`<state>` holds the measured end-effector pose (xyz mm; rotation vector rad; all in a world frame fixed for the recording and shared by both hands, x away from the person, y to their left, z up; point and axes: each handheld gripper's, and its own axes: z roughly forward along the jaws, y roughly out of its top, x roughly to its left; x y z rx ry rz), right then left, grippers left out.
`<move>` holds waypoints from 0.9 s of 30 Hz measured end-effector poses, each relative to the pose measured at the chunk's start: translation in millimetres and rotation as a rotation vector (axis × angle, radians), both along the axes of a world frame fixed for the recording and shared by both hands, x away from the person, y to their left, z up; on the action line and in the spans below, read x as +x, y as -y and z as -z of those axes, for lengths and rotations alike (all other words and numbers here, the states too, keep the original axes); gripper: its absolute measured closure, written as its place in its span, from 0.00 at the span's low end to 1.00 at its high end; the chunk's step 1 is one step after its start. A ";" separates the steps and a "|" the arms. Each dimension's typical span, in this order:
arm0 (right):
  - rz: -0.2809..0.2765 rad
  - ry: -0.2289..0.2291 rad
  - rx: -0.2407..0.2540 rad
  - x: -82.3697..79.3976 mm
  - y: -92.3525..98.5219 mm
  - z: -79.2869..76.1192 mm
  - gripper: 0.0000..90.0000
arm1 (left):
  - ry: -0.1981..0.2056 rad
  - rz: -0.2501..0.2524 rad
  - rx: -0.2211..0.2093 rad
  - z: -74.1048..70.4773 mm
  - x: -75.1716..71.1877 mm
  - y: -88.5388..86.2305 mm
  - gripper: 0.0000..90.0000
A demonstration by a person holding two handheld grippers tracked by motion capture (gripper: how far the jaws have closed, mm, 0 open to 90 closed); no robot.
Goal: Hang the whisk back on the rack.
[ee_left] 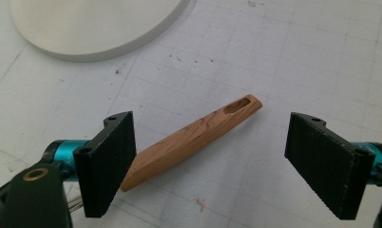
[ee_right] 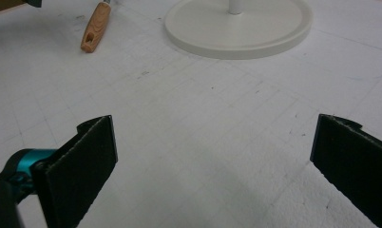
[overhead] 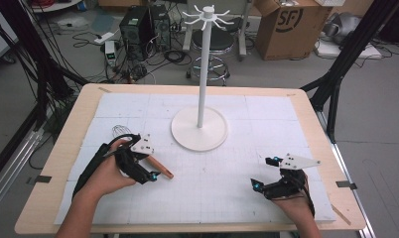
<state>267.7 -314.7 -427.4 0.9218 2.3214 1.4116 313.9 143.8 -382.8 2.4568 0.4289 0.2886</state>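
Wooden handle (ee_left: 194, 140) lies between wide left tongs (ee_left: 208, 164).

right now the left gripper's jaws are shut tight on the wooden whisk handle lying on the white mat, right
Not quite. The left gripper has its jaws standing wide open on either side of the wooden whisk handle, not pressing on it, as the left gripper view shows. The handle does lie on the white mat.

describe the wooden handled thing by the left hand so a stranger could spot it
Start at the white stand mid-table and look toward its near left. There a whisk lies flat on the white mat, between the open left tongs. Its tan wooden handle has a slot at the end.
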 end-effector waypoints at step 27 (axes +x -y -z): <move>0.002 -0.006 -0.013 0.5 -1.1 1.7 0.00 | -0.149 0.048 0.207 39.9 37.9 21.5 0.23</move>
